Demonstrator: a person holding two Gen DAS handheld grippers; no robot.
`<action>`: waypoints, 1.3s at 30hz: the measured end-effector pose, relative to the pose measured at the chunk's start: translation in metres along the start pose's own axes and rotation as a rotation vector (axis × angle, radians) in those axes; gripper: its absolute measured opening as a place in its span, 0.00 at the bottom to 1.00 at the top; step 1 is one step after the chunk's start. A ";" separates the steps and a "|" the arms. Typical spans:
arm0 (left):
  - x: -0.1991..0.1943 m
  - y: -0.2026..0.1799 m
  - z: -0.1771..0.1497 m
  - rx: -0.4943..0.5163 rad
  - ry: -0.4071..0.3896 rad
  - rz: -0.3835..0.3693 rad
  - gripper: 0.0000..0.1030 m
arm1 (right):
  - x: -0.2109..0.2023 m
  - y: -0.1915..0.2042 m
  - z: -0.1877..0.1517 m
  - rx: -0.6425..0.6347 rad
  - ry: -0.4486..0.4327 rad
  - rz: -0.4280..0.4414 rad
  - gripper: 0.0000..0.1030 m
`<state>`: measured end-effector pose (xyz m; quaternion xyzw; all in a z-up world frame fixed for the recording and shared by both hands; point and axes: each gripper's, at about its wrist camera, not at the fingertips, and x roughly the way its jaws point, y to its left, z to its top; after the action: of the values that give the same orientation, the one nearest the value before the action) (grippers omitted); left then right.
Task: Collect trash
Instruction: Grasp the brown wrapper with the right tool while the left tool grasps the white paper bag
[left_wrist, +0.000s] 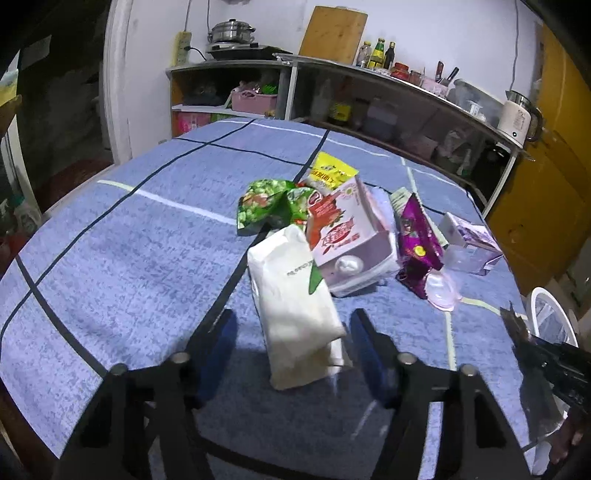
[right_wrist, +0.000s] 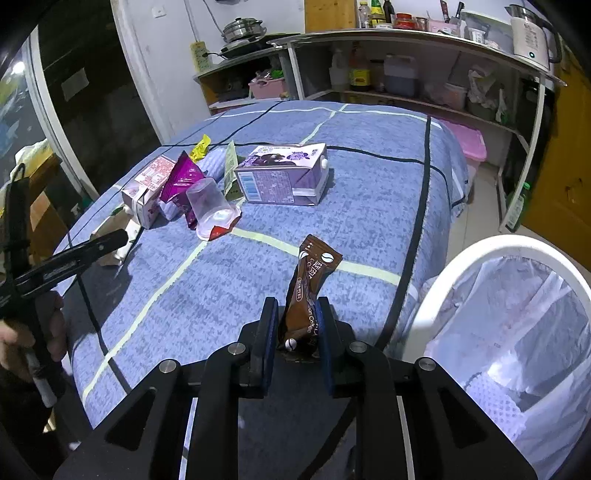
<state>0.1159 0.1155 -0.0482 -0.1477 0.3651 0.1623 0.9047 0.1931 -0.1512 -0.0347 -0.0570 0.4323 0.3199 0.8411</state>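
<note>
With the right hand-held gripper (right_wrist: 295, 321) clamped on the brown coffee sachet (right_wrist: 309, 291), swing toward the white-rimmed bin (right_wrist: 461, 254) at three o'clock; the left hand-held gripper (left_wrist: 293, 328), jaws apart, should close squarely on the white paper pouch (left_wrist: 295, 306).

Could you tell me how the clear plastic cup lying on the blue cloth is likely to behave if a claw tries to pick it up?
The clear plastic cup looks thin-walled, so it would probably flex or crumple under a firm squeeze. It appears empty, so likely very light. Lying tipped against the magenta wrapper, its round, smooth wall could roll or slip from the pads.
</note>
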 end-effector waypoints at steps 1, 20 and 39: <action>0.000 0.000 -0.001 0.003 0.000 0.003 0.50 | 0.000 0.000 0.000 0.003 0.000 0.001 0.21; -0.043 0.008 -0.016 0.022 -0.069 0.008 0.32 | -0.029 0.023 -0.012 0.003 -0.059 0.028 0.20; -0.077 0.006 -0.023 0.039 -0.116 -0.052 0.29 | -0.055 0.033 -0.024 0.003 -0.092 0.019 0.20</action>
<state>0.0465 0.0978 -0.0103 -0.1298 0.3111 0.1401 0.9310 0.1343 -0.1607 -0.0014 -0.0370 0.3940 0.3296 0.8572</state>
